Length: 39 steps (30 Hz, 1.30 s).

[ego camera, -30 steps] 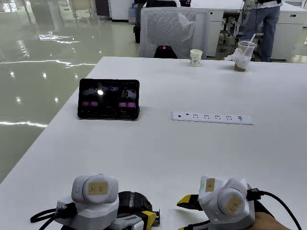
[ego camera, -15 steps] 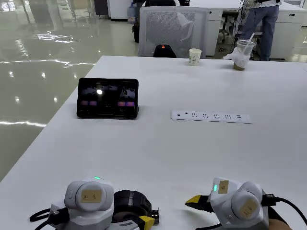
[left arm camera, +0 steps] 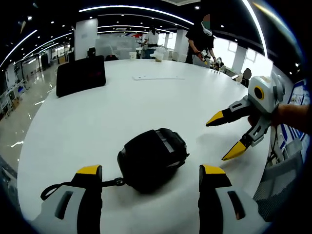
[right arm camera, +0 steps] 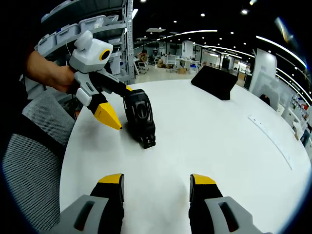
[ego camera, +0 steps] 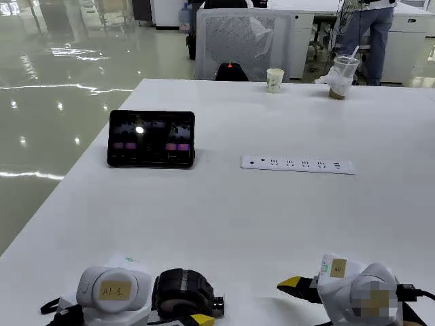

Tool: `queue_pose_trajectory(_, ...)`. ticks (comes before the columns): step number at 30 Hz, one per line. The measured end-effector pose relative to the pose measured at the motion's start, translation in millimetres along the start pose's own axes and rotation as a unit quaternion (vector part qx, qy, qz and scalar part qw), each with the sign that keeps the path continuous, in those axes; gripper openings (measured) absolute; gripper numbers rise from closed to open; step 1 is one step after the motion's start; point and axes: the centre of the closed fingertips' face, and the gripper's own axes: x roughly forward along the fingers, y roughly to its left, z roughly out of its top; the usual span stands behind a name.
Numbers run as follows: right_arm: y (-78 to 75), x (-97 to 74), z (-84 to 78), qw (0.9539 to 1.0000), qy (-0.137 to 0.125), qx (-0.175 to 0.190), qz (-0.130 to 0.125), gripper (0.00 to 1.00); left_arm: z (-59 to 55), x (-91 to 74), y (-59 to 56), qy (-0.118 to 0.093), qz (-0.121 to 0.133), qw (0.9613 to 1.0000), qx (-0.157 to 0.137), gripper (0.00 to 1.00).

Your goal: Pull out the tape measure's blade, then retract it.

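Observation:
A black tape measure (left arm camera: 153, 156) lies on the white table (ego camera: 224, 224) near its front edge, with a wrist strap trailing from it and no blade showing. My left gripper (left arm camera: 151, 171) is open, its yellow-tipped jaws standing on either side of the case without touching it. In the head view the tape measure (ego camera: 182, 293) sits just right of the left gripper's white body. My right gripper (right arm camera: 157, 179) is open and holds nothing, a short way to the right of the tape measure (right arm camera: 140, 114). The right gripper's yellow fingertips (left arm camera: 215, 118) point at the case.
A dark tablet (ego camera: 151, 138) stands at the left of the table and a white power strip (ego camera: 298, 164) lies mid-table. A paper cup (ego camera: 274, 79) and a plastic cup (ego camera: 342, 75) stand at the far edge by a mesh chair (ego camera: 245, 41). A person (ego camera: 372, 30) stands beyond.
My right gripper has drifted to the right, away from the tape measure. My left gripper has drawn back a little to the left. The tape measure stays put.

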Motion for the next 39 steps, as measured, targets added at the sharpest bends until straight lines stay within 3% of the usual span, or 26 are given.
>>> queue_pose_trajectory(10, -2.3, -15.5, -3.3, 0.9997, -0.010, 0.011, -0.018, 0.58, -3.2, -6.9, -2.2, -0.008, -0.015, 0.9997, 0.019, 0.79)
queue_pose_trajectory(28, -3.8, -45.0, -23.1, 0.9967, -0.031, 0.048, -0.058, 0.68, -9.3, -15.9, -4.6, -0.013, -0.034, 0.9986, 0.039, 0.83)
queue_pose_trajectory(39, 0.2, -55.6, -26.2, 0.9954, -0.043, 0.055, -0.066, 0.74, -12.5, -23.3, -7.4, -0.025, -0.056, 0.9970, 0.047, 0.85)
